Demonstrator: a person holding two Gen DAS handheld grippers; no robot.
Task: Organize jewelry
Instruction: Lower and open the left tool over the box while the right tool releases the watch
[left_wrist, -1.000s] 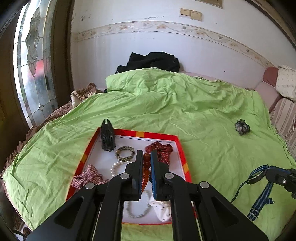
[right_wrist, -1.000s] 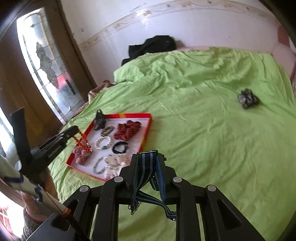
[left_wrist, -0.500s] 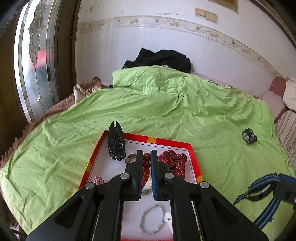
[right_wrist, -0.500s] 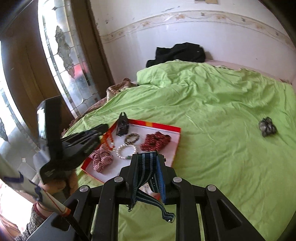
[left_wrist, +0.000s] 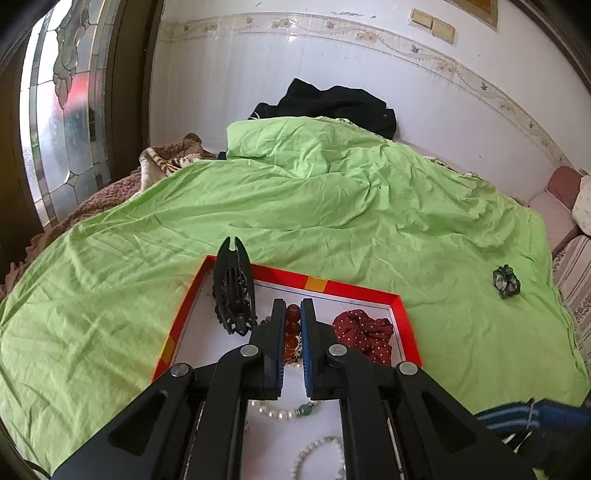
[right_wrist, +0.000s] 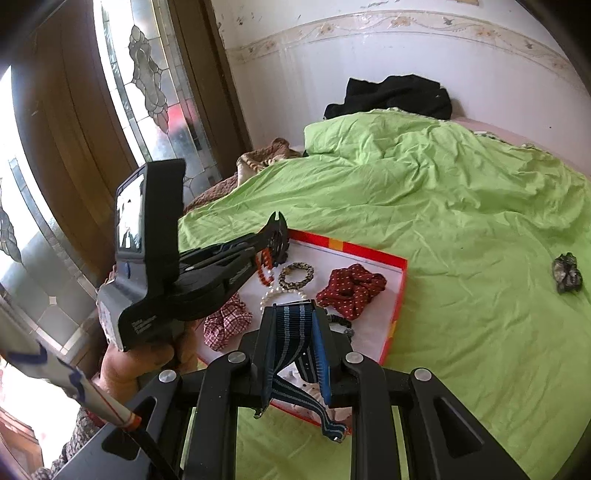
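A: What's in your fingers?

B: My left gripper (left_wrist: 293, 325) pinches the amber bead bracelet (left_wrist: 293, 329), hard and slippery, lower centre above the red tray (left_wrist: 402, 306). My right gripper (right_wrist: 293, 339) clamps the limp striped strap (right_wrist: 293, 332) mid-length.

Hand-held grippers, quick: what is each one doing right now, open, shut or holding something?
Left hand-held gripper: shut on the orange bead bracelet.
Right hand-held gripper: shut on the blue striped strap.

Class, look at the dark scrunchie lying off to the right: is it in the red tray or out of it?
Out. The dark scrunchie lies alone on the green bedspread, well clear of the red tray's right rim.
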